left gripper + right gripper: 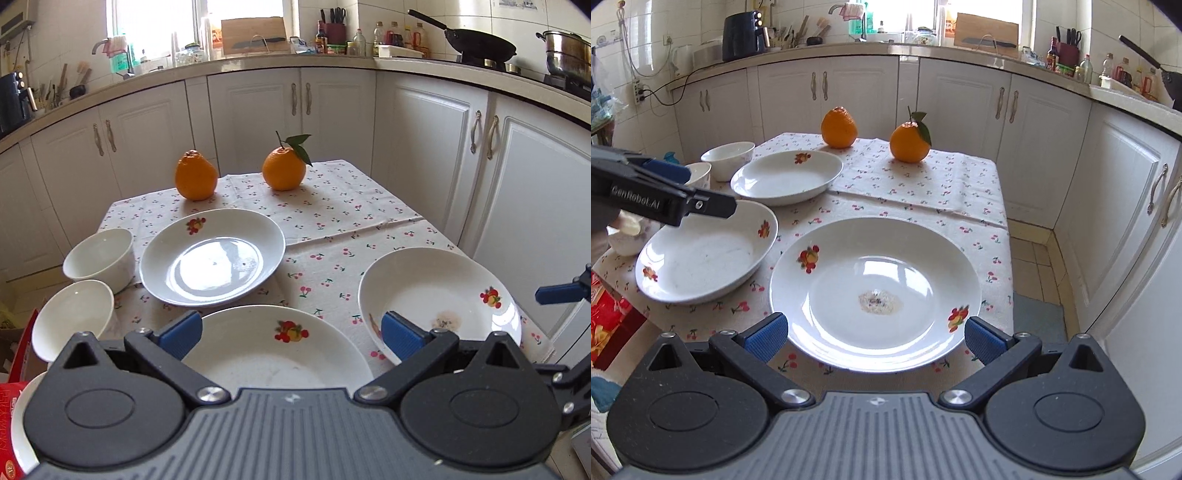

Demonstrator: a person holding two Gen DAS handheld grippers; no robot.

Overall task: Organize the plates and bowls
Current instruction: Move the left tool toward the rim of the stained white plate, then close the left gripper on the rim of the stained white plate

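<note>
Three white plates with fruit prints lie on a cherry-print tablecloth (332, 229). In the left wrist view the near plate (273, 354) sits between my open left gripper's (291, 334) blue fingers, a second plate (212, 258) lies behind it, and a third with a stain (439, 295) lies at the right. Two white bowls (99, 258) (74, 317) stand at the left. In the right wrist view my open, empty right gripper (877, 338) hovers at the near rim of the stained plate (875, 291). The left gripper's body (665, 195) hangs over the left plate (705, 254).
Two oranges (195, 177) (284, 170) stand at the far side of the table. White cabinets (332, 107) and a cluttered counter ring the table. A red box (609, 325) and another white dish (22, 424) sit at the table's near left.
</note>
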